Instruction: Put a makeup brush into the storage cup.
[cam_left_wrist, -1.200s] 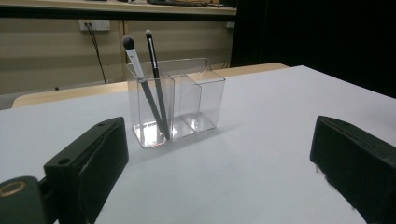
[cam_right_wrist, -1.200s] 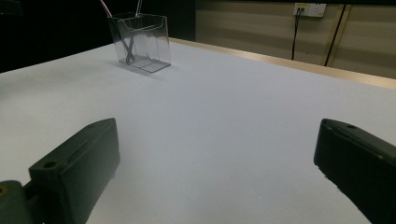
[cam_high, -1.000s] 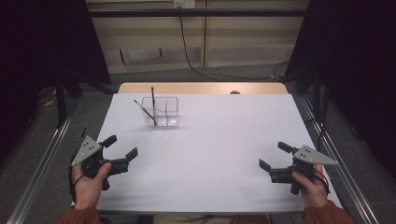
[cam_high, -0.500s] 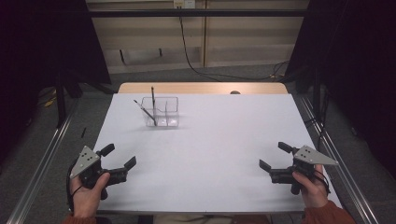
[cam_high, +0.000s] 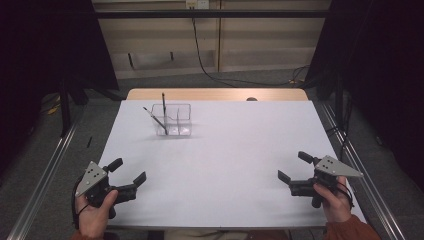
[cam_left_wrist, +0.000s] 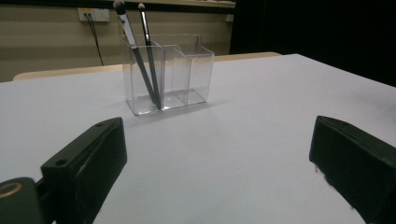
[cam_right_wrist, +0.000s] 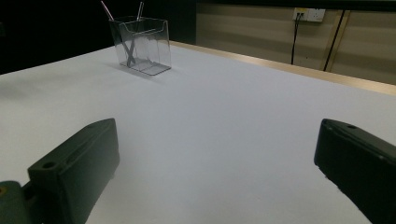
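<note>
A clear plastic organiser (cam_high: 172, 120) with two compartments stands on the white table (cam_high: 225, 155) toward the far left. Two thin dark brushes (cam_high: 161, 116) lean in its left compartment (cam_left_wrist: 144, 84), tips up. The same organiser (cam_right_wrist: 141, 45) appears far off in the right gripper view. My left gripper (cam_high: 127, 171) rests near the front left corner, held by a hand, open with nothing between its jaws. My right gripper (cam_high: 295, 166) sits near the front right corner, also open and empty. Both are far from the organiser.
A bare wooden strip (cam_high: 215, 94) edges the table's far side. Metal rails (cam_high: 45, 175) run along both sides of the table. Black curtains (cam_high: 45, 45) hang left and right, and a cable (cam_high: 200, 50) drops down the back wall.
My left gripper has drawn back toward the front left corner of the table. The right gripper has stayed where it was.
</note>
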